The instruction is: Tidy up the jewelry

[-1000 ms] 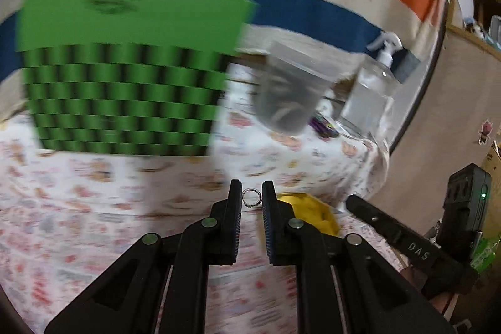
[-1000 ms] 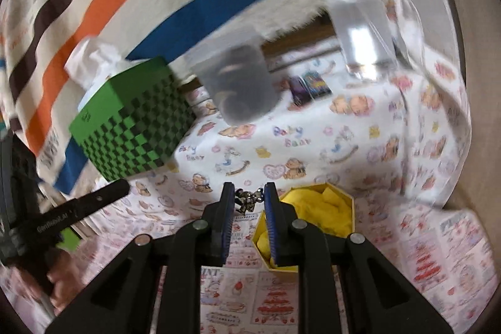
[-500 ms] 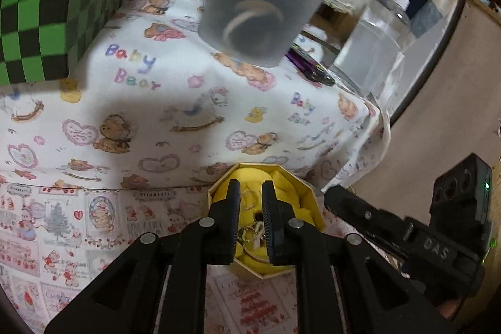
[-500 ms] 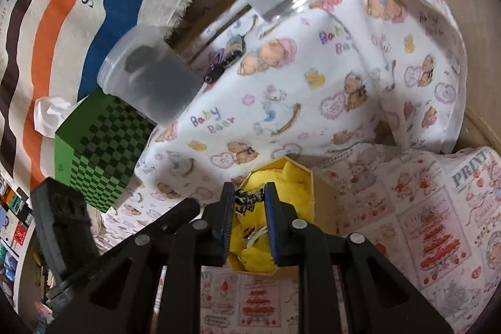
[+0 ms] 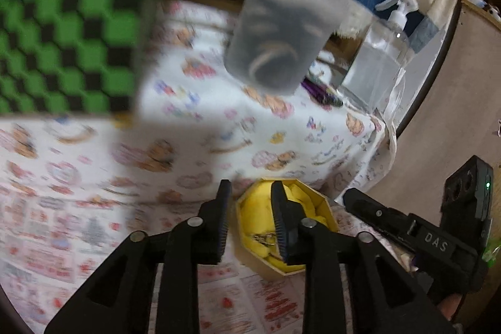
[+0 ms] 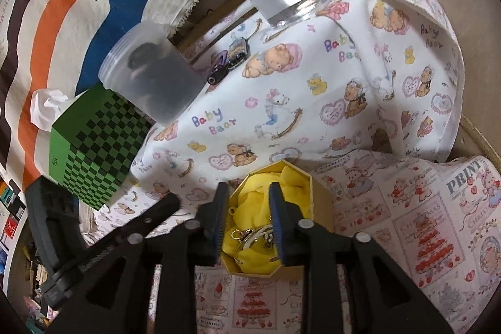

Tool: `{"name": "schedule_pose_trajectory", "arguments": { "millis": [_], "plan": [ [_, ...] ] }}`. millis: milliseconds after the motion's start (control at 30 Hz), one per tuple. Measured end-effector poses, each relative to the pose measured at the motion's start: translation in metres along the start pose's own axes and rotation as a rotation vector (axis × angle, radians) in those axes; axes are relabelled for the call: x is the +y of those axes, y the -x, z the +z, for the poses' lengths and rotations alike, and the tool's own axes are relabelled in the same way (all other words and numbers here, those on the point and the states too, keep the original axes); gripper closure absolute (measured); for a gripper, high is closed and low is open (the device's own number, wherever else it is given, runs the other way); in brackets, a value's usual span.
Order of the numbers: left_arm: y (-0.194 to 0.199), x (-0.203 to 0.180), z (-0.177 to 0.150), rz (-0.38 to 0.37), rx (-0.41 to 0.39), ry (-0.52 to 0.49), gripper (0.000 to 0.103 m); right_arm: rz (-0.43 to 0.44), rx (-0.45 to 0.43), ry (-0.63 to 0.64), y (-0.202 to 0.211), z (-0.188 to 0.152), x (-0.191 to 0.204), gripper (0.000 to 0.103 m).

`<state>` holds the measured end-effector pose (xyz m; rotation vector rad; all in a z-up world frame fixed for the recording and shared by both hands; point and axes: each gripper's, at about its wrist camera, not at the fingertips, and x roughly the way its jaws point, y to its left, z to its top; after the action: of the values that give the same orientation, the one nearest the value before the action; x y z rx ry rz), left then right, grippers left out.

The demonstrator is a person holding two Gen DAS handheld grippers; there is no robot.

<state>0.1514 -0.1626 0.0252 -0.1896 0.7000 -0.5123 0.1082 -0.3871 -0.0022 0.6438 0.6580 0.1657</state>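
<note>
A small octagonal box (image 6: 316, 199) lined with yellow cloth sits on the patterned tablecloth; it also shows in the left wrist view (image 5: 327, 208). Several metal jewelry pieces (image 6: 253, 233) lie on the yellow lining, and a few show in the left wrist view (image 5: 263, 238). My right gripper (image 6: 245, 193) is open and empty, just above the box. My left gripper (image 5: 250, 188) is open and empty, over the box's left rim. The right gripper's body (image 5: 407, 233) shows at the right of the left wrist view.
A green checkered tissue box (image 6: 94, 146) stands at the left. A frosted plastic cup (image 6: 153, 77) and a clear pump bottle (image 5: 375, 58) stand behind the box. Small dark hair clips (image 6: 228, 61) lie near the bottle. The table edge drops off at the right.
Both grippers have opened and let their jewelry drop into the yellow-lined box. The left gripper has pulled back and to the left; its view is motion-blurred.
</note>
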Motion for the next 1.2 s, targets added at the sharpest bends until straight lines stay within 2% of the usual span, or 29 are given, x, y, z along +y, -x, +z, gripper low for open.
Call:
{"name": "schedule_pose_trajectory", "arguments": {
  "millis": [100, 167, 267, 367, 400, 467, 533, 633, 700, 800, 900, 967, 1200],
  "plan": [
    [0.025, 0.003, 0.003, 0.047, -0.062, -0.032, 0.066, -0.054, -0.046, 0.077, 0.01, 0.001, 0.014, 0.073],
    [0.041, 0.004, 0.005, 0.081, -0.096, -0.052, 0.063, -0.088, -0.079, 0.148, 0.018, 0.001, 0.028, 0.072],
    [0.066, 0.008, 0.007, 0.128, -0.147, -0.077, 0.055, -0.121, -0.144, 0.241, 0.034, -0.001, 0.05, 0.06],
    [0.094, 0.012, 0.007, 0.173, -0.208, -0.092, 0.046, -0.12, -0.204, 0.313, 0.052, -0.005, 0.071, 0.054],
    [0.101, 0.011, 0.005, 0.191, -0.225, -0.1, 0.038, -0.122, -0.224, 0.334, 0.057, -0.007, 0.078, 0.048],
    [0.117, 0.011, 0.0, 0.229, -0.273, -0.129, 0.032, -0.128, -0.249, 0.365, 0.066, -0.012, 0.086, 0.041],
    [0.131, 0.01, -0.004, 0.26, -0.306, -0.152, 0.018, -0.129, -0.258, 0.385, 0.073, -0.016, 0.092, 0.038],
    [0.148, 0.011, -0.012, 0.27, -0.354, -0.16, 0.007, -0.125, -0.301, 0.419, 0.088, -0.024, 0.099, 0.015],
    [0.157, 0.014, -0.017, 0.272, -0.376, -0.153, 0.004, -0.146, -0.346, 0.455, 0.096, -0.031, 0.104, 0.0],
    [0.167, 0.016, -0.03, 0.293, -0.425, -0.155, 0.0, -0.2, -0.397, 0.508, 0.103, -0.041, 0.109, 0.0],
    [0.165, 0.018, -0.039, 0.288, -0.406, -0.196, 0.001, -0.214, -0.429, 0.512, 0.106, -0.05, 0.107, 0.0],
    [0.161, 0.02, -0.045, 0.318, -0.395, -0.217, 0.001, -0.207, -0.437, 0.508, 0.105, -0.055, 0.104, 0.0],
    [0.144, 0.032, -0.069, 0.312, -0.378, -0.21, 0.001, -0.181, -0.368, 0.554, 0.084, -0.077, 0.094, 0.0]
  ]
}}
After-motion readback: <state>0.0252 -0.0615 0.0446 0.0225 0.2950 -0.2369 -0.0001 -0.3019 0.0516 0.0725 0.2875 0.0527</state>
